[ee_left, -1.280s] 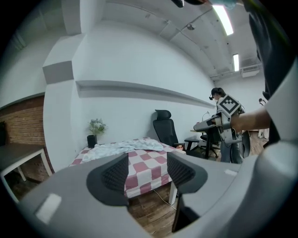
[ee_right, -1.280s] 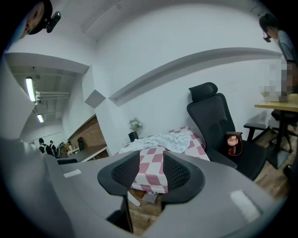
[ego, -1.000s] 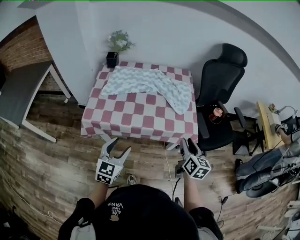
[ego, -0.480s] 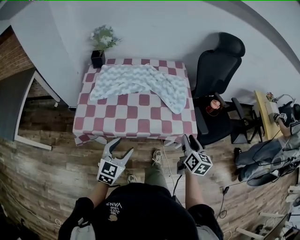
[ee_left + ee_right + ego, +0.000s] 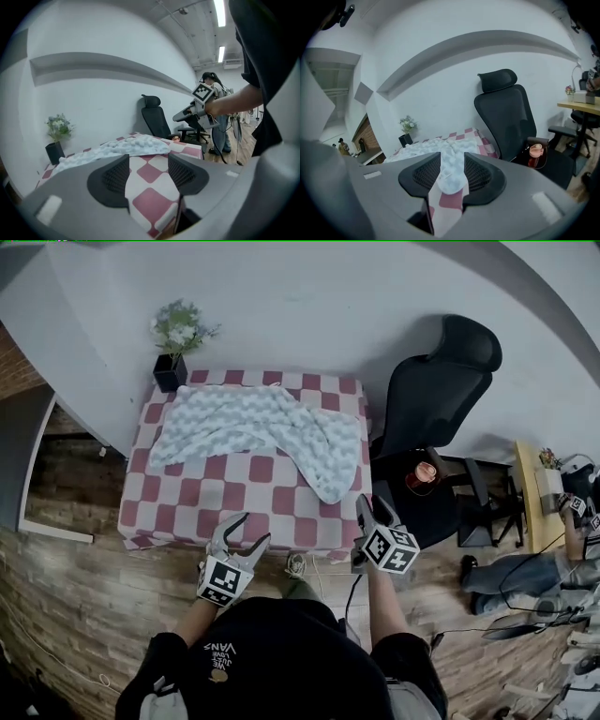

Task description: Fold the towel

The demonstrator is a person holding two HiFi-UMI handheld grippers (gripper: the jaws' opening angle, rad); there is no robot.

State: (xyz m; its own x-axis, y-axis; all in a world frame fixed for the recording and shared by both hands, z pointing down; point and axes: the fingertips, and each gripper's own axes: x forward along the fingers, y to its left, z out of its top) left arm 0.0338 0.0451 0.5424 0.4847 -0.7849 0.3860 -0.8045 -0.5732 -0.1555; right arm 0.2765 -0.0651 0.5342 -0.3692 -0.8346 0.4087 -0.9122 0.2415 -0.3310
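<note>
- both forearms reach forward from the person's black top (image 5: pixel 272 652), bare below the sleeves, each hand holding 1 gripper tilted a little downward toward the table.
- the left gripper (image 5: pixel 253 528) sits at the near edge of the table, left of centre. its 2 jaws stand wide apart with nothing in them, and only the checked cloth shows beyond the gap.
- the right gripper (image 5: pixel 369 506) sits by the table's near right corner. its jaws are parted less widely and hold nothing. in the right gripper view the towel's drooping end lines up with the gap, farther off and untouched.
- each gripper carries a cube with square markers, facing up toward the head camera.
- the towel (image 5: pixel 253 423), white with a grey wavy pattern, lies rumpled and unfolded across the far half of the table. 1 end trails toward the near right.
- the table (image 5: pixel 187 507) is covered by a red and white checked cloth that hangs over its sides.
- a small black pot with a pale flowering plant (image 5: pixel 173 343) stands at the far left corner, just beside the towel.
- a black office chair (image 5: pixel 436 390) stands just right of the table, with a reddish cup (image 5: pixel 420 474) on its seat.
- the floor (image 5: pixel 75 587) is wood plank, and a plain white wall (image 5: pixel 328 296) rises behind the table.
- another person's legs (image 5: pixel 553 568) show at the right edge, near a wooden desk (image 5: pixel 527 493).
</note>
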